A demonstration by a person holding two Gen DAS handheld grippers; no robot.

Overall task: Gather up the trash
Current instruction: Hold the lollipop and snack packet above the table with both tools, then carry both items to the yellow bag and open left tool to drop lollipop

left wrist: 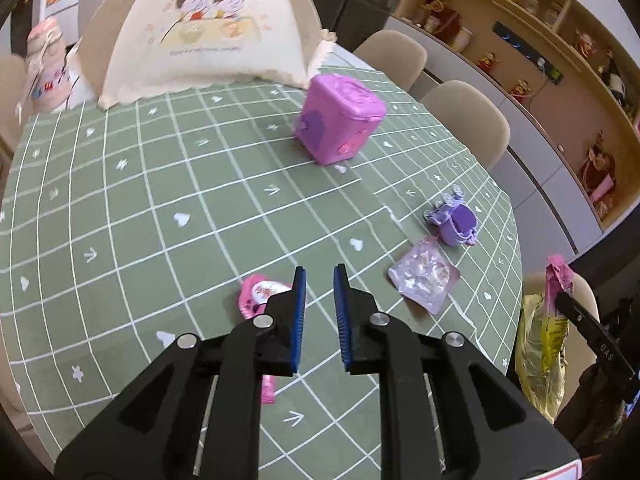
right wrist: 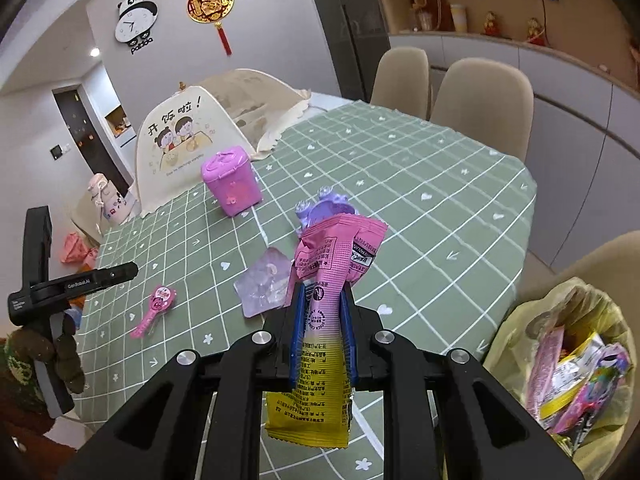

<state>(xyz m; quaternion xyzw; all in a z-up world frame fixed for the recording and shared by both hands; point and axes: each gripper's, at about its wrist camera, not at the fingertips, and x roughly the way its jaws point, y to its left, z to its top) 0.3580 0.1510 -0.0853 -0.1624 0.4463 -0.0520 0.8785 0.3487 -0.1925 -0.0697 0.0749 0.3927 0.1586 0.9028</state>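
Observation:
My right gripper (right wrist: 322, 300) is shut on a pink and yellow snack wrapper (right wrist: 328, 280) and holds it upright above the table's near edge; the wrapper also shows in the left wrist view (left wrist: 558, 284). My left gripper (left wrist: 319, 270) is open and empty, low over the green checked tablecloth (left wrist: 160, 200). A pink spoon-shaped wrapper (left wrist: 258, 292) lies just left of its left finger, also in the right wrist view (right wrist: 156, 308). A clear lilac packet (left wrist: 424, 276) lies to its right. A yellow trash bag (right wrist: 576, 364) full of wrappers hangs off the table's right edge.
A pink toy bin (left wrist: 340, 120) stands mid-table, a purple toy (left wrist: 456, 220) near the right edge. A cream food cover (left wrist: 200, 28) and a pink bottle (left wrist: 44, 64) sit at the far end. Beige chairs (right wrist: 480, 100) line the right side.

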